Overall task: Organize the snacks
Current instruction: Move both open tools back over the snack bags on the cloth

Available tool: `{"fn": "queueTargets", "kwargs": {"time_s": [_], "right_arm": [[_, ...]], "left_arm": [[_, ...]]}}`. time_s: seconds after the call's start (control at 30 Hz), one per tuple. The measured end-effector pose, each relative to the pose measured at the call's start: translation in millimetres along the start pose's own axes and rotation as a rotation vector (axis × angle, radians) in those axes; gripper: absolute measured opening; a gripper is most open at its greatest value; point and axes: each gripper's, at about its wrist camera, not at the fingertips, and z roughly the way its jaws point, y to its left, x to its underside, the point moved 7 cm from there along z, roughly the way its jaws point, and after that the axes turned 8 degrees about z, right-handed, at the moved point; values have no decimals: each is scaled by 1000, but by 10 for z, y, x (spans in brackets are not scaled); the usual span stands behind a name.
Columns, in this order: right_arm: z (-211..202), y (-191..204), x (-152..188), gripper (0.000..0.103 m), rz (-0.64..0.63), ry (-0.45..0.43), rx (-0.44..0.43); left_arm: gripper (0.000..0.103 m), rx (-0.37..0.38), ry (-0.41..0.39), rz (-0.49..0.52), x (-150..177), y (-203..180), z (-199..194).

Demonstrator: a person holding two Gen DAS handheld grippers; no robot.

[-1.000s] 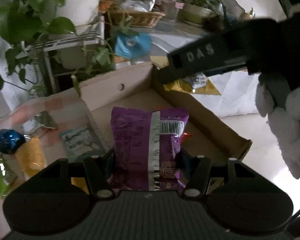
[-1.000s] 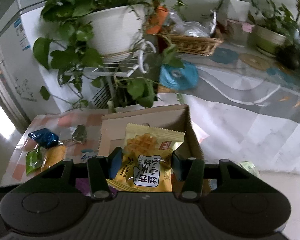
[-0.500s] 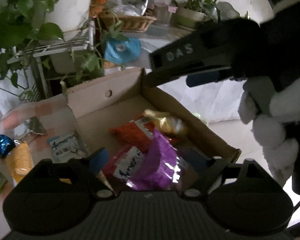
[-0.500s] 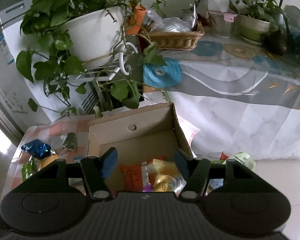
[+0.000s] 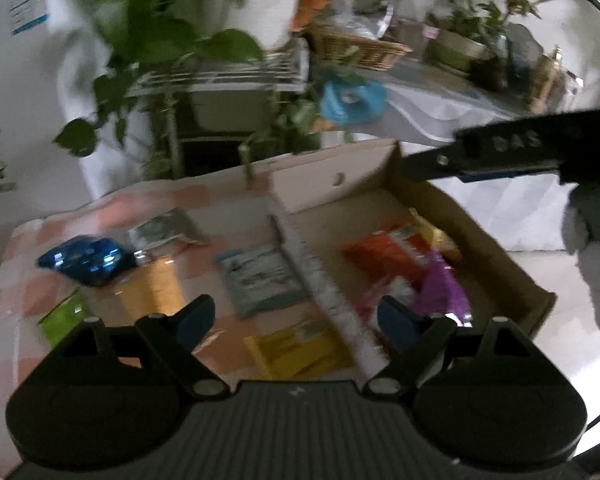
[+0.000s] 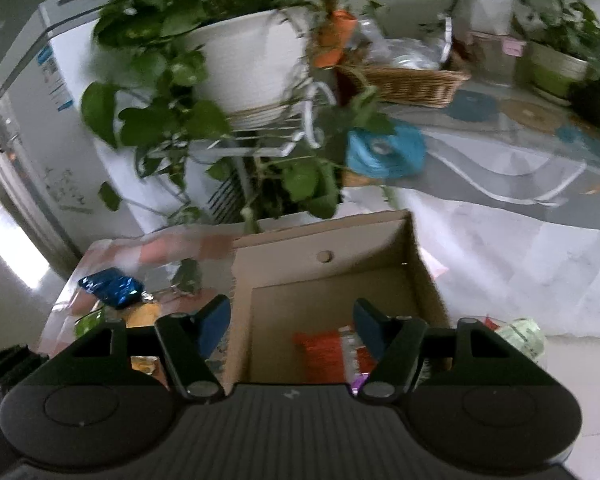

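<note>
The purple packet [image 5: 446,288] and the yellow waffle packet [image 5: 436,236], gripped a second ago, now lie in the cardboard box [image 5: 480,240]; both grippers' fingers have just opened empty, the left gripper [image 5: 296,320] swinging toward the table's [image 5: 204,196] loose snacks at nine o'clock.

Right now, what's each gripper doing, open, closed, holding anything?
Left gripper: open, holding nothing, jaws just widened.
Right gripper: open, holding nothing, jaws just opening above the cardboard box.
</note>
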Motion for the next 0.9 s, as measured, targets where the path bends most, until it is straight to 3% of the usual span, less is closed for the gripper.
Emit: {"fn": "queueTargets", "kwargs": {"time_s": [0.23,0.9], "right_arm": [[90,260,45,74,-57,26,-29],[473,1040,245,74,-158,130,-107]], "left_arm": [[89,-58,29,-22,174,401,-93],[89,-242,138,61,538,1171,-83]]}}
